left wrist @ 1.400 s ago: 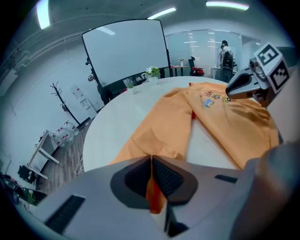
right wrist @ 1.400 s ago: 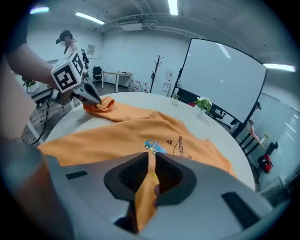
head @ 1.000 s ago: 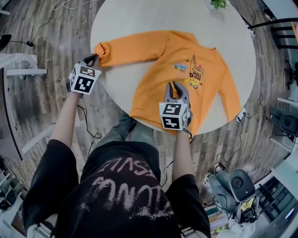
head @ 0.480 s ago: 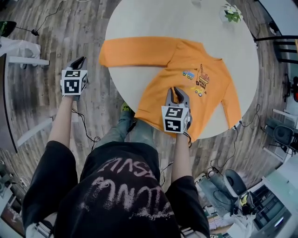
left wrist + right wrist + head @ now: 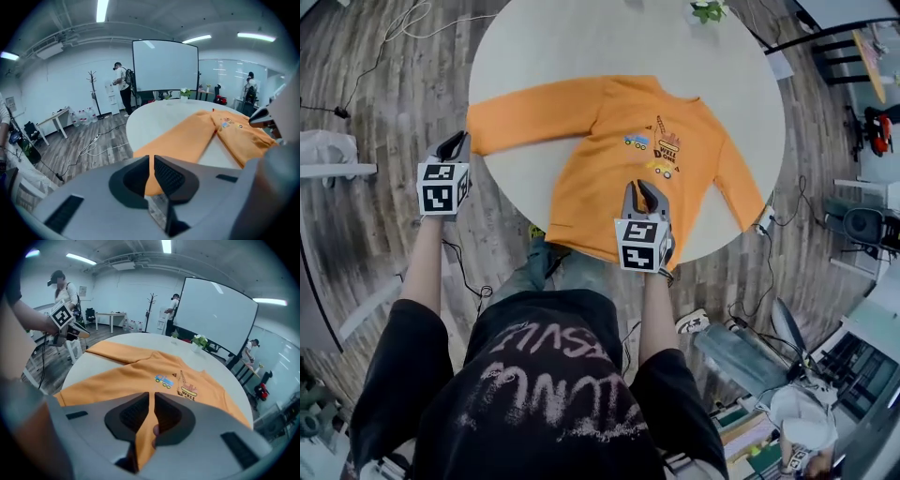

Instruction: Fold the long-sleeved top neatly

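An orange long-sleeved top (image 5: 614, 159) with a truck print lies chest up on the round white table (image 5: 581, 37). Its left sleeve (image 5: 534, 103) stretches flat toward the table's left edge. My left gripper (image 5: 455, 146) hangs off that edge, beside the cuff (image 5: 478, 131). Its jaws have just been opening and stand a narrow slit apart. In the left gripper view (image 5: 151, 159) only the sleeve (image 5: 187, 136) beyond shows through the slit. My right gripper (image 5: 639, 192) is shut on the top's near hem. In the right gripper view (image 5: 151, 397) the orange cloth (image 5: 140, 371) is pinched between the pads.
A small potted plant (image 5: 708, 9) stands at the table's far edge. Black chairs (image 5: 853, 47) are at the right. Cables (image 5: 403, 19) run over the wooden floor. Behind the table stands a projection screen (image 5: 164, 65), and people (image 5: 123, 86) are at the room's back.
One second ago the left gripper held the bunched cuff. It let go, the sleeve now lies flat, and the gripper hangs beside the cuff. The right gripper keeps its hold on the hem.
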`<state>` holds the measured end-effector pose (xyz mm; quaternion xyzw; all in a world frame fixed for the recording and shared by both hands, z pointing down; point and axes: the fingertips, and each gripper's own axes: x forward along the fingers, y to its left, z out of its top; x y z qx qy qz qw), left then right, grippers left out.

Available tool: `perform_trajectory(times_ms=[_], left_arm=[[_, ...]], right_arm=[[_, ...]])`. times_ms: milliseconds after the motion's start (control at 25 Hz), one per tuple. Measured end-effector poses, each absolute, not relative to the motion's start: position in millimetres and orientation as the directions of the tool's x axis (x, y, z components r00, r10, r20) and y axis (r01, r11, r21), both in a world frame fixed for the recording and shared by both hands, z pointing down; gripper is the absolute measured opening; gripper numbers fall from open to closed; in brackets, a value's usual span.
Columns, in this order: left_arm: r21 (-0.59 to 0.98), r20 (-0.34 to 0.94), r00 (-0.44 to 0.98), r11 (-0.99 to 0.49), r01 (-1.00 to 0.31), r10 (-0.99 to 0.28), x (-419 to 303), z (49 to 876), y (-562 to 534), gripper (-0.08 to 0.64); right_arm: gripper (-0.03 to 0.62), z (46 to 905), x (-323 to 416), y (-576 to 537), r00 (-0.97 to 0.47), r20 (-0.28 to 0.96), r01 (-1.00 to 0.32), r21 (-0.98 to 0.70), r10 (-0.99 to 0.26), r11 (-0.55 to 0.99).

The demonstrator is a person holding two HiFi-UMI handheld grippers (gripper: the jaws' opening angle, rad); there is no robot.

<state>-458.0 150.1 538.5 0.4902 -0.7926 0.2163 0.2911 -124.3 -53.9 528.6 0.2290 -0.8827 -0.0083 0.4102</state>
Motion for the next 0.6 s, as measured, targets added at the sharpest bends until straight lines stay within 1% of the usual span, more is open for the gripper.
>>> perform_trajectory(times_ms=[80, 120, 280, 360, 440, 520, 600], left_arm=[[-0.060, 0.670, -0.321, 0.382, -0.922, -0.670, -439, 533, 123, 0.043], [-0.060, 0.670, -0.299, 0.351, -0.934, -0.680, -427, 530, 110, 0.043], [-0.068, 0.685, -0.163, 0.160, -0.985, -0.710, -361, 525, 49, 0.043], [-0.070, 0.700, -0.082, 0.046, -0.996, -0.709, -311, 524, 24, 0.043], [-0.084, 0.724, 0.009, -0.101, -0.991, -0.690, -257, 522, 8, 0.043], [-0.096, 0.765, 0.097, -0.262, -0.960, -0.637, -208, 524, 6, 0.053], [-0.070, 0.810, 0.174, -0.386, -0.920, -0.560, -168, 530, 18, 0.079]], right_arm=[[0.034, 524, -99, -73, -0.543, 0.709, -0.454, 0.203, -0.450, 0.868], [0.018, 523, -84, -82, -0.532, 0.703, -0.487, 0.202, -0.472, 0.850], [0.006, 518, -18, -112, -0.484, 0.688, -0.615, 0.171, -0.540, 0.770], [0.006, 515, 13, -124, -0.484, 0.687, -0.626, 0.160, -0.542, 0.763], [0.011, 516, 39, -127, -0.492, 0.694, -0.613, 0.152, -0.525, 0.776], [0.026, 522, 60, -117, -0.502, 0.717, -0.593, 0.122, -0.484, 0.796], [0.046, 531, 75, -100, -0.520, 0.744, -0.573, 0.061, -0.419, 0.817]])
